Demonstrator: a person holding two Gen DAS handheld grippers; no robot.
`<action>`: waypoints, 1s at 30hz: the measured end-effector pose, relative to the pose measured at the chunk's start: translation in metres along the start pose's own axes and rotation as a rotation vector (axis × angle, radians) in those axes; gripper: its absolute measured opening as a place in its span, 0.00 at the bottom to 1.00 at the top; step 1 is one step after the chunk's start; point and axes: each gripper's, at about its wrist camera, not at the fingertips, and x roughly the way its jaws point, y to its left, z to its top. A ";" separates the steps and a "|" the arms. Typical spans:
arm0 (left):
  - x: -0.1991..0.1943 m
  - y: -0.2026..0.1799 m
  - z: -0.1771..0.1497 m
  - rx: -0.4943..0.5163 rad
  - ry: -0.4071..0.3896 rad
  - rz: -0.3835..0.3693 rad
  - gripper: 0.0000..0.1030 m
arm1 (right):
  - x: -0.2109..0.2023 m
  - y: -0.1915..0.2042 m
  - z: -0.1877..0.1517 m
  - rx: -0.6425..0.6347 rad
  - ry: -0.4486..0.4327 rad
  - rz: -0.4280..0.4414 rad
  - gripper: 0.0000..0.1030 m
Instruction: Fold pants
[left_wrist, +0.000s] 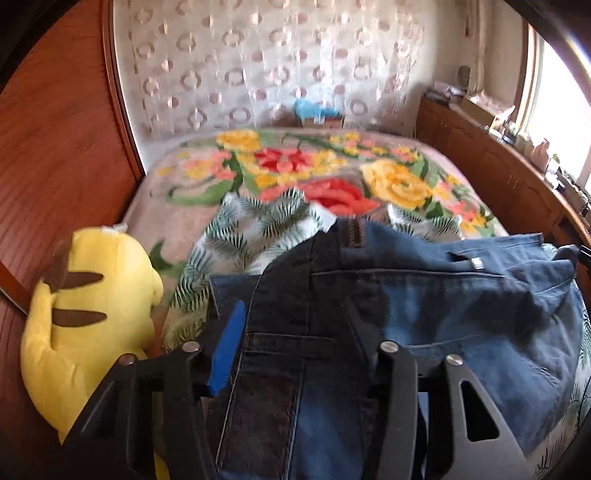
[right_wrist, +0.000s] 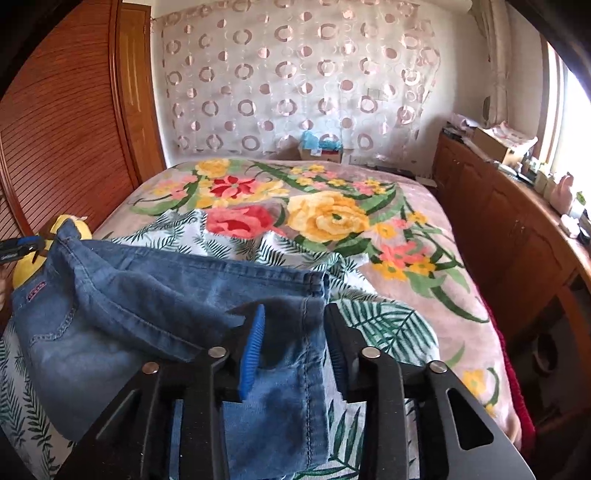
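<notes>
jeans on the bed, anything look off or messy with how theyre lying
Yes. The jeans lie bunched and rumpled across the palm-leaf sheet, not flat, with the hem edge curling up. A yellow plush toy sits right against them at the bed's edge, crowding the folding space.

A yellow plush toy (left_wrist: 88, 317) is lying beside a leaf-print white cloth (right_wrist: 384, 325) spreading over the floral blanket (right_wrist: 332, 218) on the bed.

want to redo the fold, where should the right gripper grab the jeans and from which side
Probably the stitched hem corner of the jeans, coming in from the near side with the right gripper. That doubled edge lies flat and exposed on the leaf-print sheet, right ahead of the open jaws.
</notes>
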 end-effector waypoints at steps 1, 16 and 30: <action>0.008 0.000 0.001 -0.002 0.023 0.010 0.48 | 0.001 0.000 -0.001 -0.007 0.006 -0.004 0.37; 0.018 -0.012 -0.004 0.082 0.067 0.074 0.18 | -0.006 0.001 -0.006 -0.014 -0.005 0.000 0.37; -0.069 0.008 0.002 0.032 -0.158 0.160 0.06 | -0.013 0.004 -0.009 -0.006 -0.011 -0.003 0.37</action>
